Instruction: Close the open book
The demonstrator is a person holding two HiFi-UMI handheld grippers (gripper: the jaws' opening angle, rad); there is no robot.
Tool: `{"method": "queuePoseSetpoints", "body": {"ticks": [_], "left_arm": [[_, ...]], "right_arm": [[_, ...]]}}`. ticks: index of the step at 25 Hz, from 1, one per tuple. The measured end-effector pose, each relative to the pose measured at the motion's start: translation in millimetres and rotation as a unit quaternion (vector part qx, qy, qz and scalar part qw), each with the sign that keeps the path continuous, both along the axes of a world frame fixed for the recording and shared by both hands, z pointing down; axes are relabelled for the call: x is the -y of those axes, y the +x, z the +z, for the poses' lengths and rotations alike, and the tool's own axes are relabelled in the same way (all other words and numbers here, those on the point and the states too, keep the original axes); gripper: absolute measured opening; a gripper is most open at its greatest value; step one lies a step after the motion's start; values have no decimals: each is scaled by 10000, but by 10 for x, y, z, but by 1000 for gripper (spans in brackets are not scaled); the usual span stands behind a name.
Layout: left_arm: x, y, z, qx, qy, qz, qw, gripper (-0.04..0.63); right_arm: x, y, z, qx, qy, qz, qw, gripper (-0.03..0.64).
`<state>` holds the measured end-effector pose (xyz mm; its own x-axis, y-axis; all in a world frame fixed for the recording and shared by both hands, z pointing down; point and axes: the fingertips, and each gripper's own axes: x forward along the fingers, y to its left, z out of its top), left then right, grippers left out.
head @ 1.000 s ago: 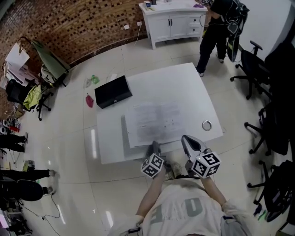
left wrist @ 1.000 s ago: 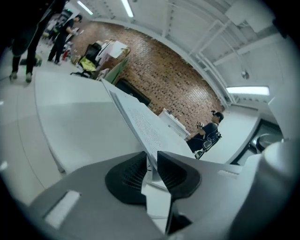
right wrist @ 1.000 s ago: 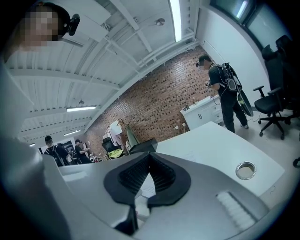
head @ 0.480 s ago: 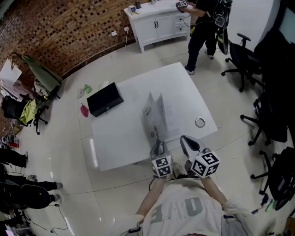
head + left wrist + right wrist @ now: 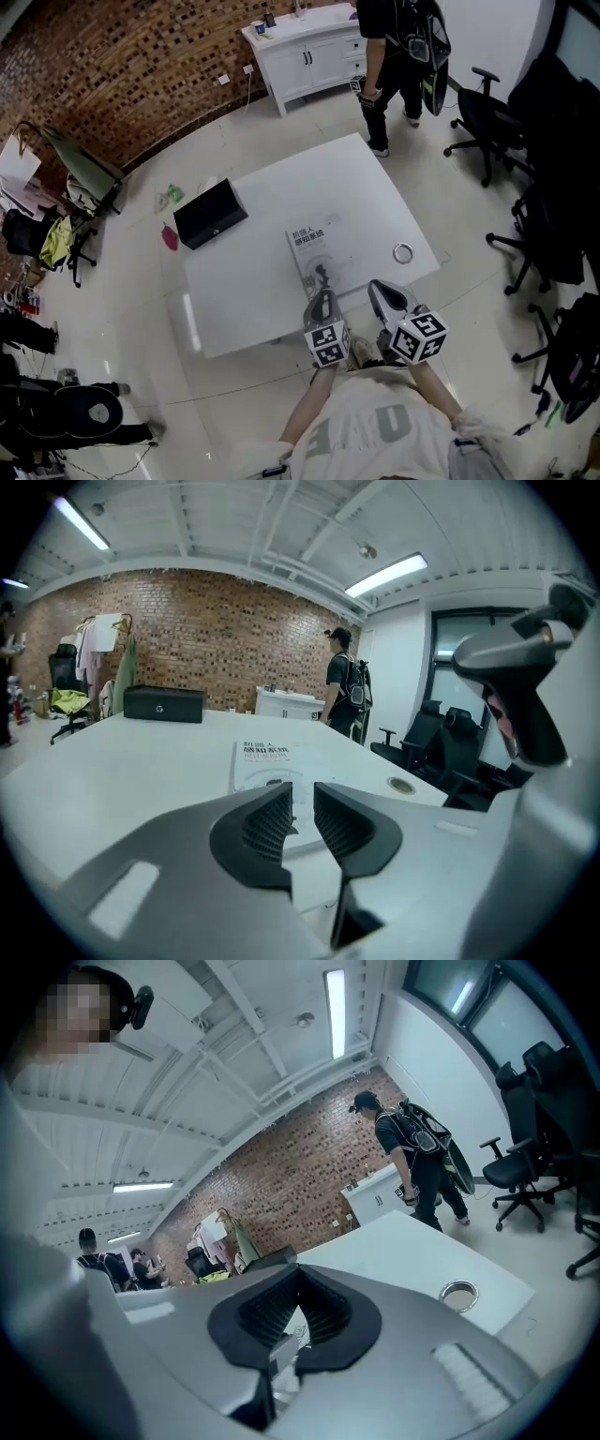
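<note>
White square table (image 5: 234, 291) by the brick wall (image 5: 122, 75), white softcover book (image 5: 314, 255) lying shut near its front edge, left hand-held gripper (image 5: 322, 302) closing on nothing, right hand-held gripper (image 5: 382, 292) pinched shut and empty, so could snag the cover and flip it open on a sloppy pull-back.

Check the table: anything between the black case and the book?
Nothing. In the head view the stretch of white table between the black case and the closed book is bare; the left gripper view shows the same.
</note>
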<state>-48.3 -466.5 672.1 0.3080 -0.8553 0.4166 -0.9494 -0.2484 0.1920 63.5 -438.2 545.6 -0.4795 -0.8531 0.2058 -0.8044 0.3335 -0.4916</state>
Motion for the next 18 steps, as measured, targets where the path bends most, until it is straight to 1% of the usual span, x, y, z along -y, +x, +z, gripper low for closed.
{"method": "queuePoseSetpoints", "body": {"ticks": [2,4,5,8,11,12,14,16,18], "left_arm": [[62,-150,-215,-149,245,-277,9992,66],[159,-323,-522,-228,618,-517,9965,11],[203,-397,-704,-240,846,-571,9945,9],[284,-548,-1338,-205,1600,-538,9854,9],[305,-645,-1951,-131,2160,-348,9757,9],[299,-685,-2111,-162,2284,-298,9730,9],[267,-785,-2318,-344,2424,-272,9692,10],[221,-869,-2384,-483,2441,-306,9681,11],[174,-891,-2381,-498,2414,-312,9687,12]], "right_arm": [[34,-44,-10,-4,35,-57,10000,5],[108,-97,-60,-10,130,-108,9999,5],[154,-126,-102,-4,197,-129,9997,5],[301,-214,-324,62,483,-190,9986,5],[449,-326,-642,89,839,-298,9960,5],[488,-367,-740,62,933,-312,9951,5],[532,-447,-874,-35,1003,-267,9946,5],[531,-532,-893,-139,928,-215,9954,5],[489,-626,-843,-180,846,-280,9959,5]]}}
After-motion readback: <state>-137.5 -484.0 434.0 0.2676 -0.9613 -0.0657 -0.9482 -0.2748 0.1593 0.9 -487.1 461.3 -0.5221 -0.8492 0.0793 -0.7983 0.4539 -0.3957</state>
